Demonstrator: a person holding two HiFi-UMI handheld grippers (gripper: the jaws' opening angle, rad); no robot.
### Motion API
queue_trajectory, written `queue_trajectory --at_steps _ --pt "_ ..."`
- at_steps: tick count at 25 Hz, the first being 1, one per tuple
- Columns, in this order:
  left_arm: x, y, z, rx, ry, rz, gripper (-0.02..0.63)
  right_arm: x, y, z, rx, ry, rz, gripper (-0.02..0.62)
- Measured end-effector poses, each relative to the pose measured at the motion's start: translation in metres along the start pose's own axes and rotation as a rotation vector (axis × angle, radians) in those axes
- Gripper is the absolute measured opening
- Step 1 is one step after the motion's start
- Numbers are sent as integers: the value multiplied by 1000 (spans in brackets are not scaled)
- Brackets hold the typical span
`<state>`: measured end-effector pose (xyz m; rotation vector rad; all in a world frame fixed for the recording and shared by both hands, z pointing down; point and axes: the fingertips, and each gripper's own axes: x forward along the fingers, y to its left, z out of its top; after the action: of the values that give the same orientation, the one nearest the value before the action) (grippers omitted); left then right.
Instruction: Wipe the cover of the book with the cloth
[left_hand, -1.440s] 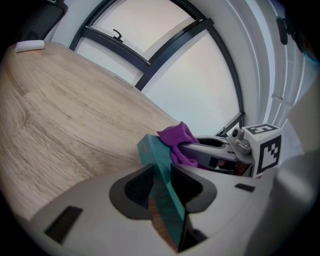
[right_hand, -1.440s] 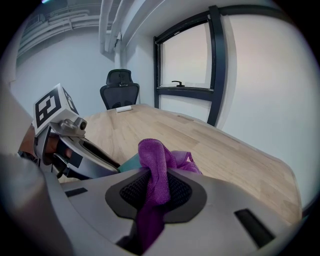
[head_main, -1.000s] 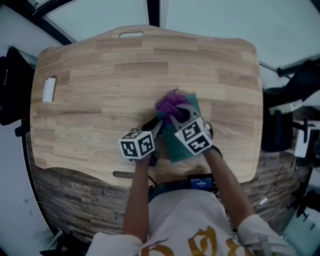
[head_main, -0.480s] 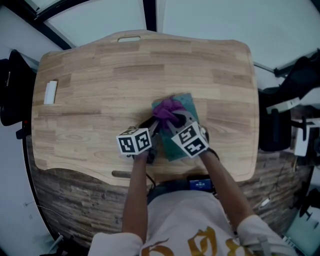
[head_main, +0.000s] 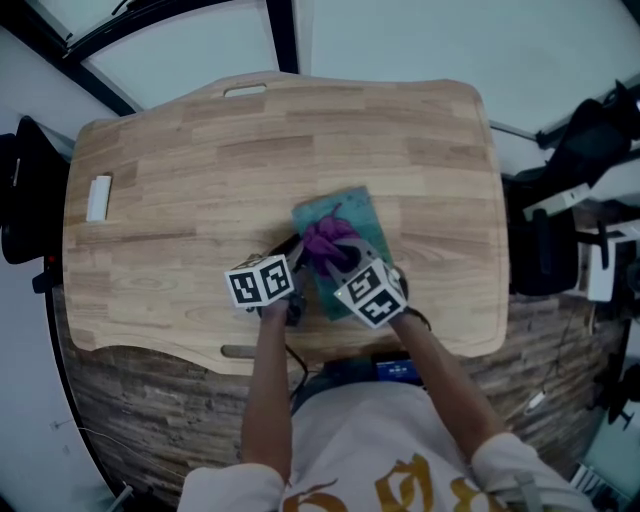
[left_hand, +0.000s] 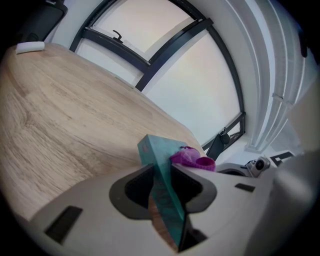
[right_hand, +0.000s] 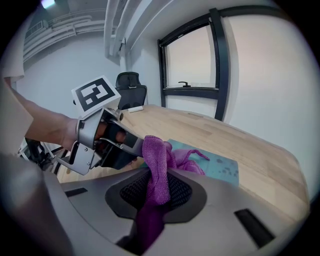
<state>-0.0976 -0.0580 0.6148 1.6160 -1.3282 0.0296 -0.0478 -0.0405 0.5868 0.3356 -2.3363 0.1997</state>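
Head view gives me the teal book (head_main: 345, 212) lying near the front of the wooden table (head_main: 180, 170), with the purple cloth (head_main: 328, 240) bunched on its cover. Only the left gripper (left_hand: 162, 189) view shows its jaws clamped on the book's edge. The right gripper (right_hand: 155, 192) view shows its jaws pinching the cloth.

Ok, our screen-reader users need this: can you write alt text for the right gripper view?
The right gripper is shut on a crumpled purple cloth, pressed on a thin teal book lying on a light wooden table. At left, the left gripper clamps the book's edge.
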Motion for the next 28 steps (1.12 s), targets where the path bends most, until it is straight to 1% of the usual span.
queue_trajectory --at_steps 10,16,28 --pt "-2 -2 5 5 -3 -13 110 -12 20 -14 14 -6 25 60" --pt "-1 -1 4 -11 1 -16 110 -19 32 -30 28 -6 34 60" --pt "0 0 6 -11 1 -23 110 -35 41 -47 47 1 30 60"
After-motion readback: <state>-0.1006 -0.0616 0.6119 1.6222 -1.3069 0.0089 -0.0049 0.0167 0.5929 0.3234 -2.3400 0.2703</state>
